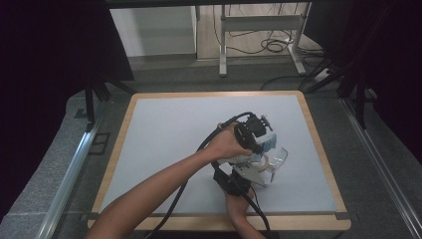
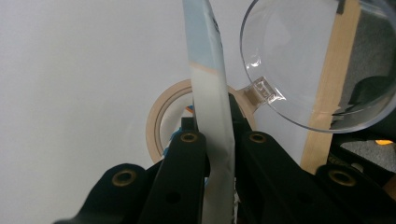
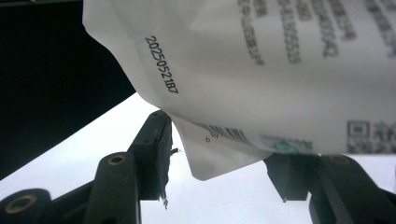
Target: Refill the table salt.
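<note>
We clamp the pouch (image 2: pixel 210 116) upright in our left hand-held gripper (image 2: pixel 212 135) — so our right hand-held gripper (image 3: pixel 219 154), half open, can take its corner.

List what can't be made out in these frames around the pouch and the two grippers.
- High view: the pouch is mostly covered by the left hand and left gripper; its shape is unclear.
- Left gripper view: tape roll is partly hidden behind the pouch edge and jaws; clear lid is cut by the top and right frame edges.
- Right gripper view: pouch print is blurred to the right; right gripper contact with it is unclear.
</note>
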Demonstrator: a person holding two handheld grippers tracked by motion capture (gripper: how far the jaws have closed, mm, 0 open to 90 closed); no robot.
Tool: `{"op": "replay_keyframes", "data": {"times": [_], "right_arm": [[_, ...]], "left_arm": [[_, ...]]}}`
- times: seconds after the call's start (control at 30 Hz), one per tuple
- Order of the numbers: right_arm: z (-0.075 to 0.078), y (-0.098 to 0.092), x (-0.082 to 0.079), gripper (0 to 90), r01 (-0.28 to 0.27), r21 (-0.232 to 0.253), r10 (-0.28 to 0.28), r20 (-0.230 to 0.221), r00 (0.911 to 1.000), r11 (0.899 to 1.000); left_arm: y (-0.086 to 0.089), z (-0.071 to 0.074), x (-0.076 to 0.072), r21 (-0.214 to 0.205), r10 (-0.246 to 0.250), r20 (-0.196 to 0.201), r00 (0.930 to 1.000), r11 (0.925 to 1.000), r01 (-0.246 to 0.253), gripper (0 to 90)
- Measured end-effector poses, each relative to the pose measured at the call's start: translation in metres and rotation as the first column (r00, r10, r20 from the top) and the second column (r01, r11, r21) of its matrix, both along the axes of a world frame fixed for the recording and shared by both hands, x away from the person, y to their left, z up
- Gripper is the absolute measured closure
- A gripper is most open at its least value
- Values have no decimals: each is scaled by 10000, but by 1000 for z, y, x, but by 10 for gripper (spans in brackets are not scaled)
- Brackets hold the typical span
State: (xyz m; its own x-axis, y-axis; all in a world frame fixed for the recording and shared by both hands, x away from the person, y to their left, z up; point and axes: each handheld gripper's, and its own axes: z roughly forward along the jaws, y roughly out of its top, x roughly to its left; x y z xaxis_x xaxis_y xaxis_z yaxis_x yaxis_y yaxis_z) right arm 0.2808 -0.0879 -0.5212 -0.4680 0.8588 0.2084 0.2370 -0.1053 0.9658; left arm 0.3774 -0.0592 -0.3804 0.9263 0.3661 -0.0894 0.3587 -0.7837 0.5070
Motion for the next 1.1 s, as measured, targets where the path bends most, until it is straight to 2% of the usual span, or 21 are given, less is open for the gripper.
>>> {"op": "replay_keyframes", "data": {"times": [0.57,1.1], "right_arm": [[-6,-7,-3,459,-122,-249,117,-212,9997,9996],[-10,-11,-10,405,-488,-942,454,-372,9983,9944]], "left_arm": [[15,7,-2,-581,132,13,9999,9982,-131,900],[37,8,1,-1113,476,25,9989,9927,-470,900]]}}
